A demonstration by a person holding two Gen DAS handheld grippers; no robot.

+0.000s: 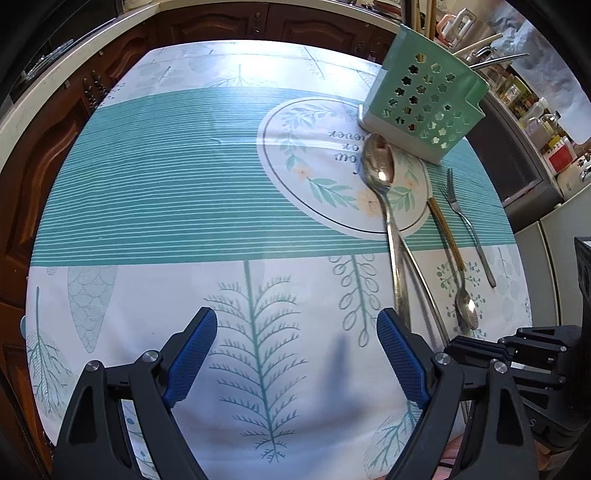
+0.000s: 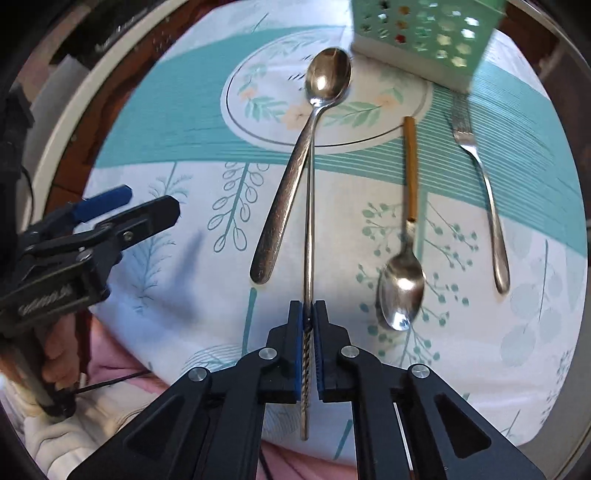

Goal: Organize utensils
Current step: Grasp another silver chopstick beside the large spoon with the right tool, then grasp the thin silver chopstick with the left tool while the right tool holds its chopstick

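One thin rod (image 2: 309, 206) is pinched in the right gripper (image 2: 307, 332), left gripper (image 1: 295, 354) gapes, so next lift it into the green holder (image 2: 424, 33)

1. The tablecloth (image 1: 155, 295) is white, printed with teal leaves and ferns, with a wide teal band of thin white stripes across it.
2. A white printed circle (image 1: 295, 147) on the cloth holds green leaves and peach flowers.
3. The utensil holder (image 1: 424, 99), far right, is mint green with flower-shaped holes and a white base.
4. The large spoon (image 2: 328, 77) and fork (image 2: 487, 192) are shiny silver.
5. The small spoon (image 2: 402, 288) has a gold handle.
6. Both grippers are black with blue pads (image 1: 192, 354).
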